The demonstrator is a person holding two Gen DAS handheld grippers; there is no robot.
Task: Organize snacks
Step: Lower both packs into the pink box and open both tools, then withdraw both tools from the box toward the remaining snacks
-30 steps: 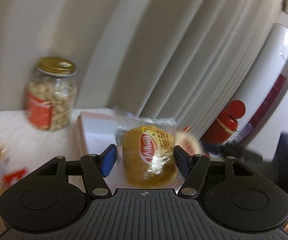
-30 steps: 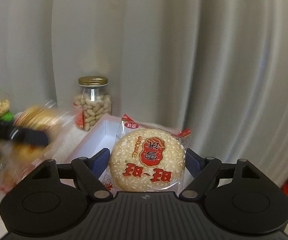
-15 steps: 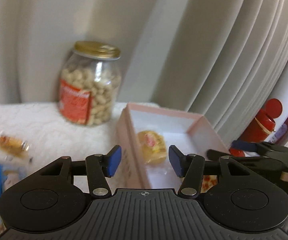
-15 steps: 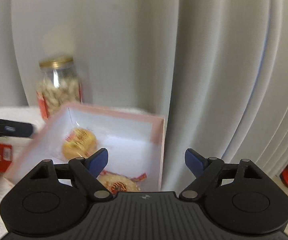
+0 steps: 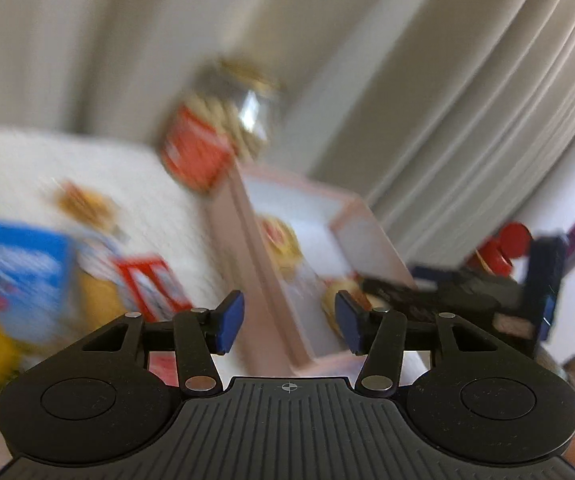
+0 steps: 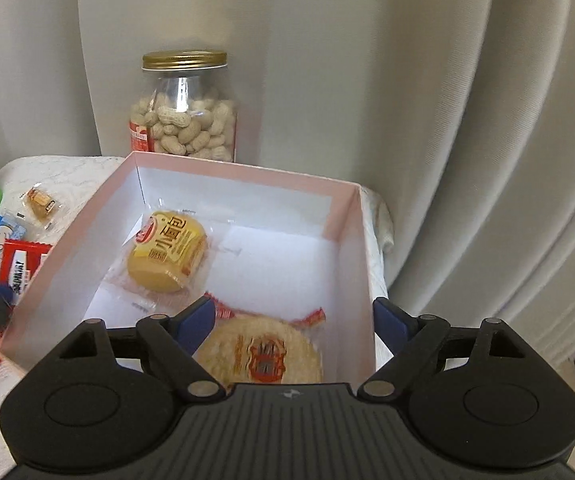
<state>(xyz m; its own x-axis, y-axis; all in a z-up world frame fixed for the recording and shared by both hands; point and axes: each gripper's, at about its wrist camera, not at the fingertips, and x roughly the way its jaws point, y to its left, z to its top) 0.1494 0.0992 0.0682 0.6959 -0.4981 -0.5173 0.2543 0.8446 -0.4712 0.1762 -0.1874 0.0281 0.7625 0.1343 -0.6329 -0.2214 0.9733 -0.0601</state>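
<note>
Both my grippers are empty: left gripper (image 5: 289, 322) has just been closing partway with nothing between its pads, right gripper (image 6: 293, 326) has been widening above the box (image 6: 243, 172). Inside the box I see the yellow cake (image 6: 167, 256) and, nearer me, the sesame cracker (image 6: 263, 354); the peanut jar (image 6: 183, 108) stands behind.

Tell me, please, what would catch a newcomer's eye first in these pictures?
Probably the pink box in the middle of the right wrist view, holding a yellow wrapped bun and a sesame cake nearer the camera. Behind it, against the curtain, stands a gold-lidded peanut jar.
</note>
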